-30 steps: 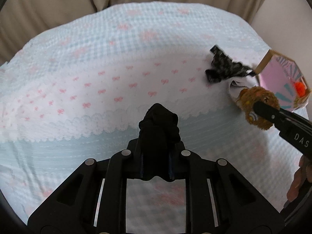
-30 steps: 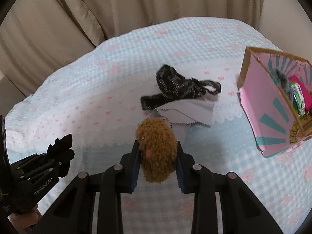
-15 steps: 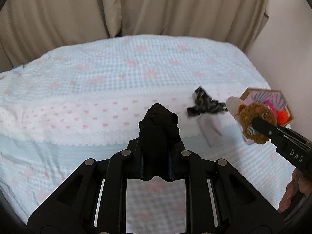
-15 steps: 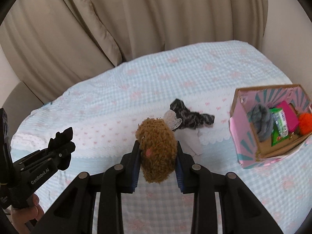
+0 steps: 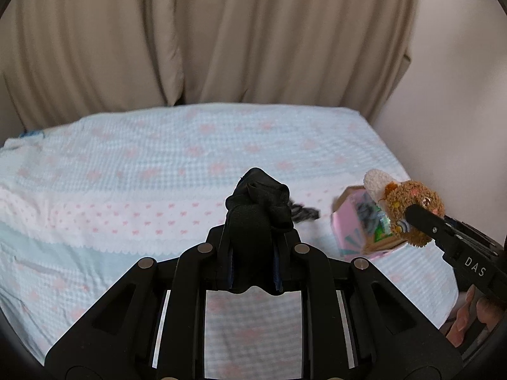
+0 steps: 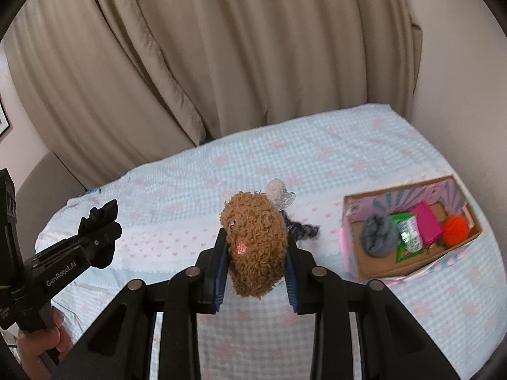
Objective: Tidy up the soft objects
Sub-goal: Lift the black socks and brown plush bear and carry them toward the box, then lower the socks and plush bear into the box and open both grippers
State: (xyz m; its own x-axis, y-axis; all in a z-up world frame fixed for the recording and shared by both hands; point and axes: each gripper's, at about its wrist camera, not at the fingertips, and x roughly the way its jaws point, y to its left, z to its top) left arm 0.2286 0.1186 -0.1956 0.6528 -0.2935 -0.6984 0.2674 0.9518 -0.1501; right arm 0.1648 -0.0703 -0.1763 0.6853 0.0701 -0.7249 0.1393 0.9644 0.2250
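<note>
My left gripper is shut on a bunched black cloth, held above the bed. My right gripper is shut on a brown fuzzy plush toy with a white crocheted part; the toy also shows in the left wrist view. A pink cardboard box lies on the bed to the right, holding a grey soft item, a green packet, a pink item and an orange pom-pom. A black patterned cloth lies on the bed, partly hidden behind the plush.
The bed has a light blue and white cover with pink bows. Beige curtains hang behind it. A pale wall stands close on the right. The left gripper shows in the right wrist view.
Both grippers have risen and pulled back from the bed with their loads. The box now shows from above, and more curtain is in view.
</note>
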